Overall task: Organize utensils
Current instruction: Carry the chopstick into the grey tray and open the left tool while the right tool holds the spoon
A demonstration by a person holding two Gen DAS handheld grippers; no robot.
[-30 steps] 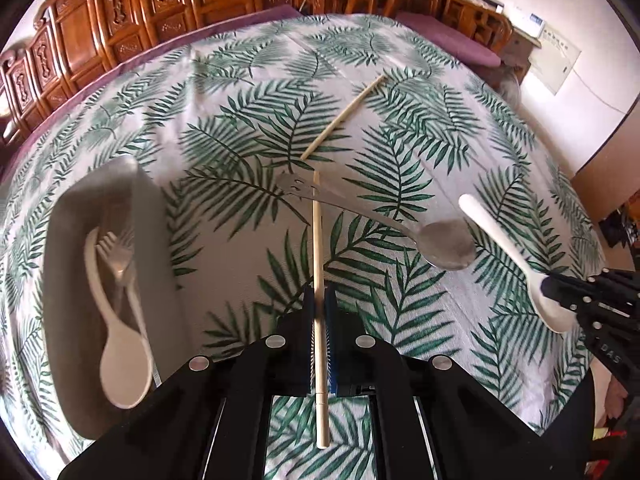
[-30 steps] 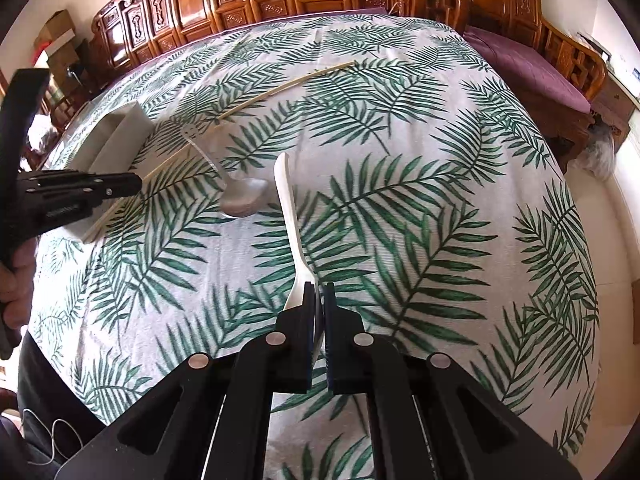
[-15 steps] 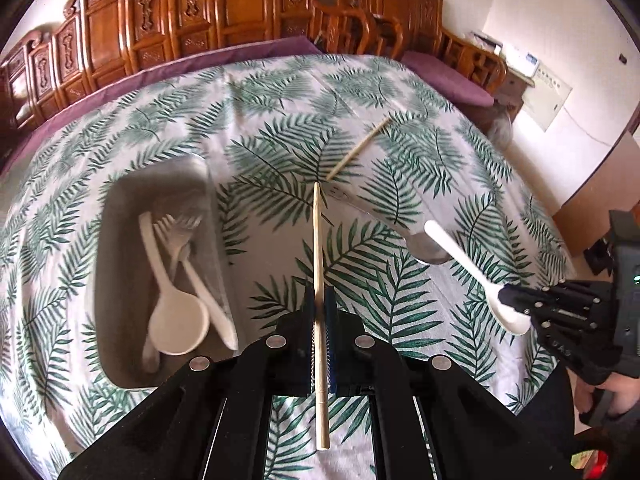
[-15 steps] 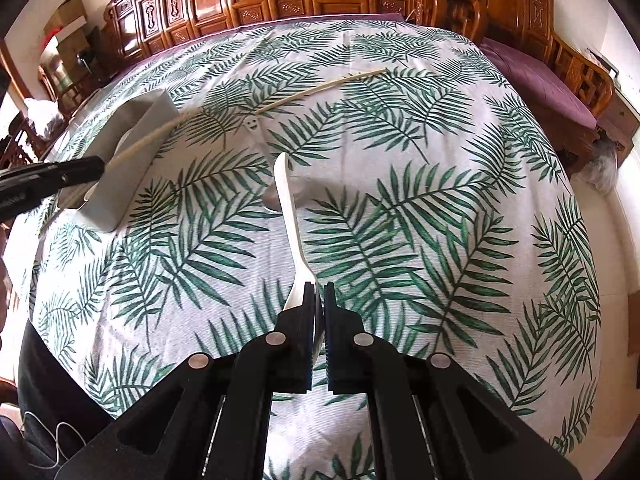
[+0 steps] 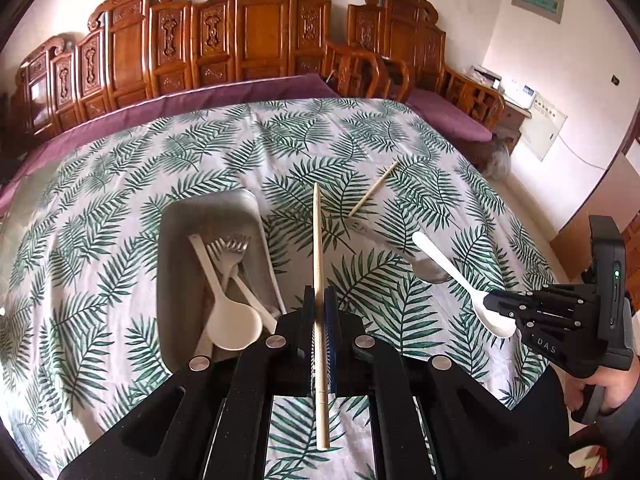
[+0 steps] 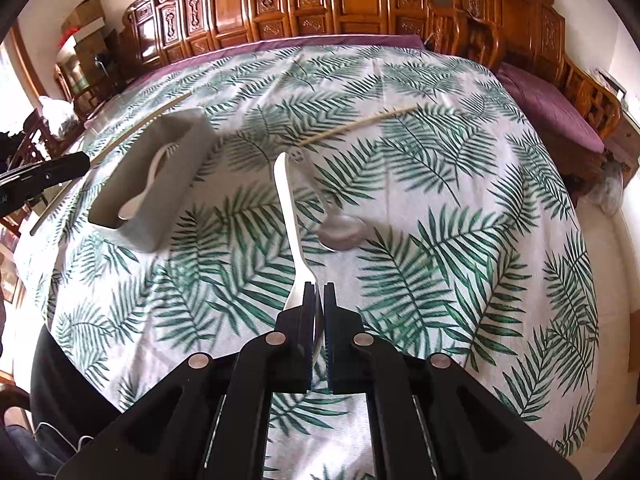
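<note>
above the palm-print tablecloth [image 5: 120, 184], the left gripper [image 5: 320, 300] was clamped on a chopstick [image 5: 317, 240], its long axis running straight ahead along the fingers, tip pointing away, just right of the grey tray [image 5: 172, 248] already holding spoons and forks. the right gripper [image 6: 316, 304] pinched a white spoon [image 6: 286, 208] by the bowl, handle pointing forward, apparently bound for that tray. a metal spoon [image 6: 340, 232] and second chopstick [image 6: 356, 124] lay loose on the cloth.
</note>
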